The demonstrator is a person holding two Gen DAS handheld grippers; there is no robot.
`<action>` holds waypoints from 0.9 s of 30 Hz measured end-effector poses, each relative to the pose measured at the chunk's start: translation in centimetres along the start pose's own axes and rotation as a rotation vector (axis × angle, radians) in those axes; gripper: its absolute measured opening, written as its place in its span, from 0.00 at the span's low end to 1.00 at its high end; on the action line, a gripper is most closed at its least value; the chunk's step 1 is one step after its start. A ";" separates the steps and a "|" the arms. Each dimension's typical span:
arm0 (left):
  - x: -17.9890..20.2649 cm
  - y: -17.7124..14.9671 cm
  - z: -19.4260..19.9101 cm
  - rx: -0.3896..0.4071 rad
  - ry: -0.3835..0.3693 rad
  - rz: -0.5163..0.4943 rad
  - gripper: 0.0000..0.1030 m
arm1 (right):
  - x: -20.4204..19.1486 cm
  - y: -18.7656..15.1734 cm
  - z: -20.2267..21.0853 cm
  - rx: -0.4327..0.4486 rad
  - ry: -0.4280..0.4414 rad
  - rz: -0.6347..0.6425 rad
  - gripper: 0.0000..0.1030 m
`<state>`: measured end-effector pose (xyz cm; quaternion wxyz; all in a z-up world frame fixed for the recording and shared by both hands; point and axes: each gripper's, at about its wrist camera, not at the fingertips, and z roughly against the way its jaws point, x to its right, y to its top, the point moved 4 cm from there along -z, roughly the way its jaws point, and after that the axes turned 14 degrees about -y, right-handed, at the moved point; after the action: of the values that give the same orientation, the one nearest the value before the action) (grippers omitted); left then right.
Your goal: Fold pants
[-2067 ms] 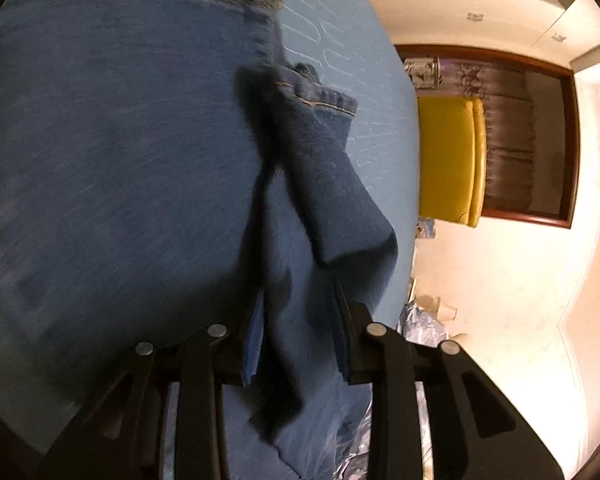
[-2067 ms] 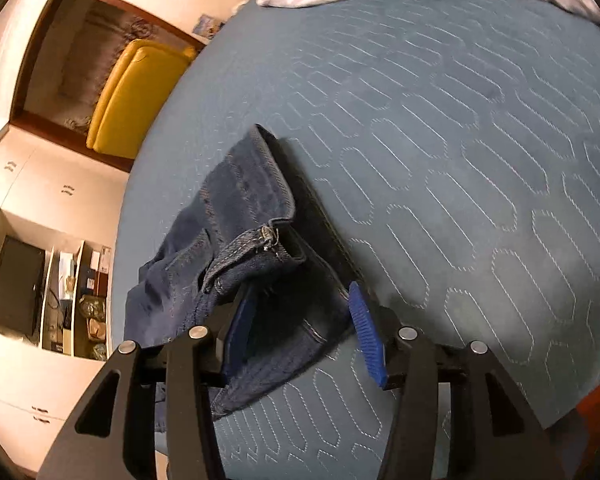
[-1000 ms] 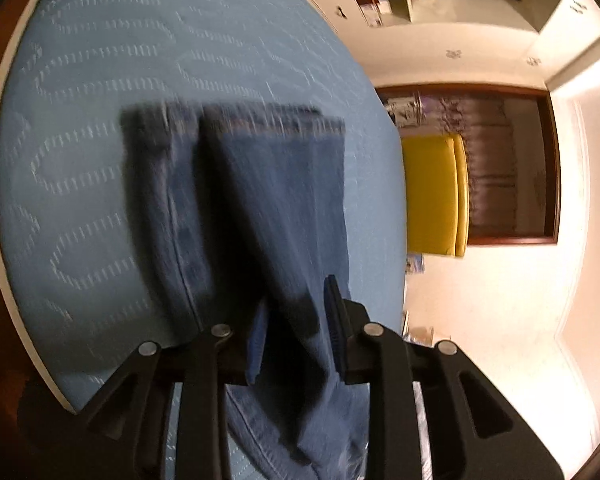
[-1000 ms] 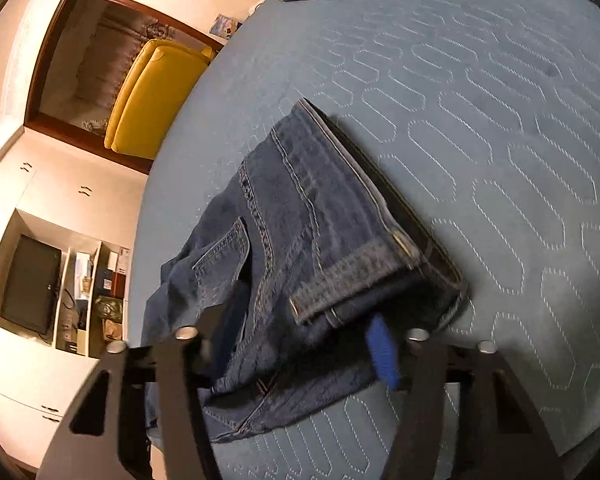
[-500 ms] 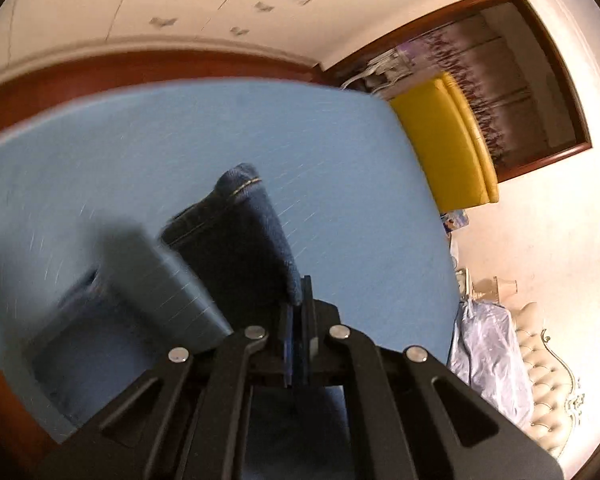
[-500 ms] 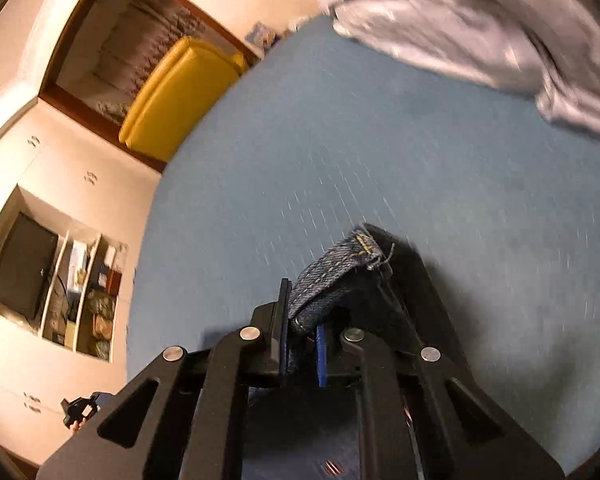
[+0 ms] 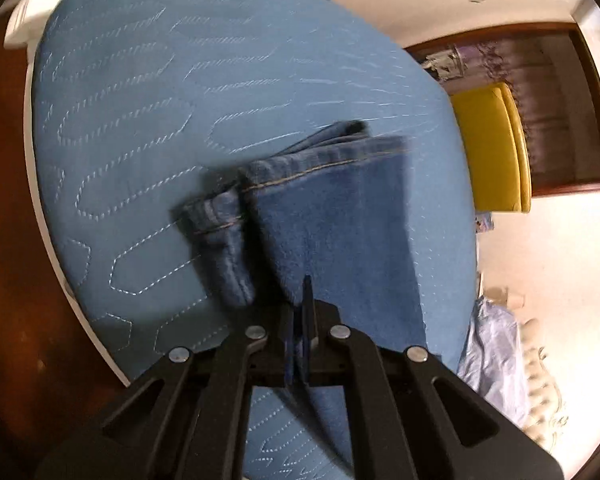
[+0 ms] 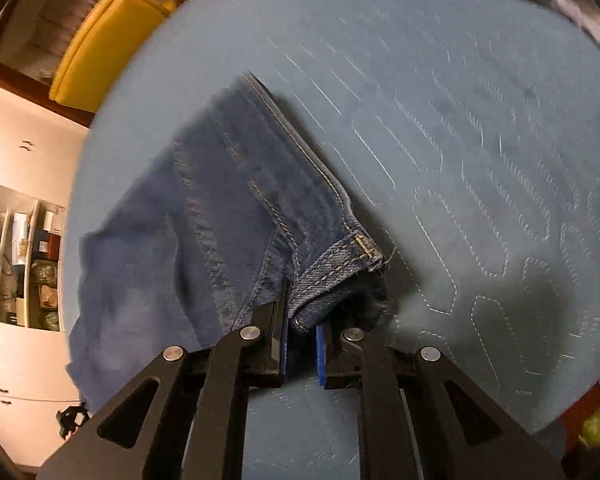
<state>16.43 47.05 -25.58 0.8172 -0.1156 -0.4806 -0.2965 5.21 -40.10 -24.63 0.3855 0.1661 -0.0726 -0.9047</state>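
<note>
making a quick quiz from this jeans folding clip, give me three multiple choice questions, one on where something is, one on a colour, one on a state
1. Where do the jeans lie?
A. on the blue quilted bed cover
B. on the yellow chair
C. on a shelf

2. What colour is the chair by the doorway?
A. red
B. yellow
C. green

3. How is the right gripper?
A. wide open above the cloth
B. shut on nothing
C. shut on the jeans

Answers:
1 A, the denim spreads over the stitched blue cover.
2 B, its padded back is bright yellow.
3 C, a fold of waistband sits pinched between its fingers.
</note>
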 end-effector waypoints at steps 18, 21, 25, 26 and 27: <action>-2.1 1.6 3.5 0.029 -0.077 0.022 0.32 | -2.2 -0.3 0.0 0.063 -0.119 0.144 0.10; -0.2 1.9 2.3 -0.006 -0.003 -0.034 0.09 | -2.0 0.4 -0.1 0.058 -0.116 0.137 0.11; 3.3 3.1 3.0 -0.010 0.017 -0.061 0.07 | -3.2 1.9 1.5 0.060 -0.071 0.137 0.10; 3.9 3.6 3.1 -0.016 0.025 -0.058 0.07 | -3.5 2.7 1.6 0.043 -0.056 0.121 0.10; 5.3 4.5 2.2 -0.037 0.051 -0.052 0.07 | -3.8 3.6 1.4 0.022 -0.047 0.108 0.10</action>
<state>19.42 49.71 -19.53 0.8190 -0.1108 -0.4568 -0.3292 9.62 -39.81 -21.40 0.4300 0.1448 -0.1004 -0.8855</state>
